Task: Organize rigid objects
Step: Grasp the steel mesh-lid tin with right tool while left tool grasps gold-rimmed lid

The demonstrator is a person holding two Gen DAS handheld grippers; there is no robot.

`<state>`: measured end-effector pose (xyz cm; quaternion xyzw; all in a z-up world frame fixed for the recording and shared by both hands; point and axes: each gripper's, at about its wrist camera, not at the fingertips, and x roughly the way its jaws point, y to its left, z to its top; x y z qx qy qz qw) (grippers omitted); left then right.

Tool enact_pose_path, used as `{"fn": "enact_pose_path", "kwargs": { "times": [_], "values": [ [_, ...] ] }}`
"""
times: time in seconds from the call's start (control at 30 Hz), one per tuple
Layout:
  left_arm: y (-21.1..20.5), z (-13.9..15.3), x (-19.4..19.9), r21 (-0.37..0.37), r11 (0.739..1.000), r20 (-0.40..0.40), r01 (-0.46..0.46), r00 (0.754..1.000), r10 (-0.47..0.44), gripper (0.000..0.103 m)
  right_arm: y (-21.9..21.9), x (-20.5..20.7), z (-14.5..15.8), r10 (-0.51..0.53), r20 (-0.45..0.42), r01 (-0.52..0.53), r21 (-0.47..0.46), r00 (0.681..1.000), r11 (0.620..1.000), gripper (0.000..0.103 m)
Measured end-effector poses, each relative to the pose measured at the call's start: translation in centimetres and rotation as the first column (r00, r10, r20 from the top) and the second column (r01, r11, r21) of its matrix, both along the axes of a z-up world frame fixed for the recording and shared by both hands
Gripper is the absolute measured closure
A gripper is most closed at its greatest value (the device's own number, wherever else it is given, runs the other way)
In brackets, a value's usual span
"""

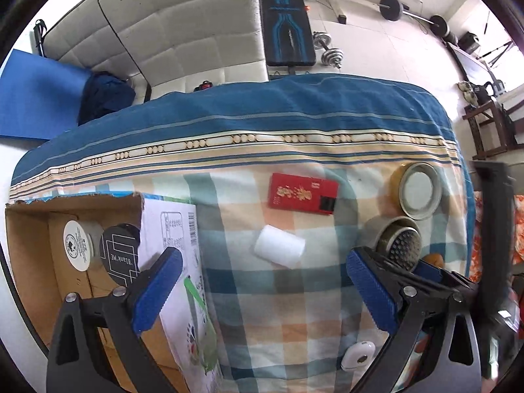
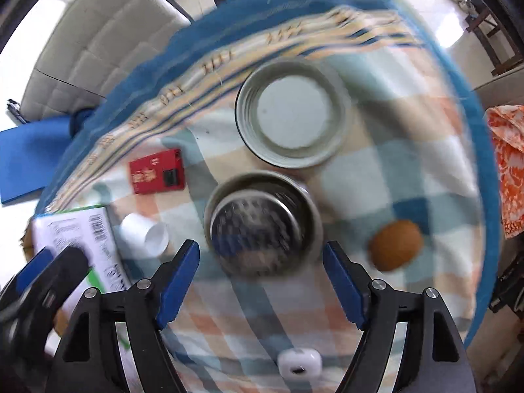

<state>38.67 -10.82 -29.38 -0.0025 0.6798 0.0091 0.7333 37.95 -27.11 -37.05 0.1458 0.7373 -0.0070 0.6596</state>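
On the checked cloth lie a red flat box, a white cylinder, a yellow jar with a grey lid, a round metal tin and a small white case. My left gripper hangs open just below the white cylinder, nothing between its pads. In the blurred right wrist view, my right gripper is open, the metal tin just ahead of its tips and untouched. Beyond are the jar, a brown round object and the red box.
An open cardboard box at the left holds a white-lidded tub and a black-lidded tub. Its printed flap lies on the cloth. The table's far edge drops to a floor with a mattress and weights.
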Motion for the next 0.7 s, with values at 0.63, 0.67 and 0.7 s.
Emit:
{"fn": "enact_pose_path", "kwargs": {
  "times": [0.63, 0.67, 0.7],
  "values": [
    [-7.0, -1.3, 2.0, -0.094, 0.989, -0.034, 0.118, 0.992, -0.122, 0.000, -6.6, -1.6, 5.2, -0.062, 0.104, 0.073, -0.100, 0.993, 0.992, 0.031],
    [-8.0, -1.8, 2.5, -0.107, 0.986, -0.046, 0.129, 0.990, -0.134, 0.000, -7.5, -1.3, 5.3, -0.066, 0.109, 0.079, -0.119, 0.992, 0.990, 0.031],
    [-9.1, -2.4, 3.2, -0.133, 0.981, -0.062, 0.138, 0.987, -0.148, 0.000, -9.0, -1.2, 5.4, -0.072, 0.112, 0.087, -0.139, 0.991, 0.986, 0.031]
  ]
}}
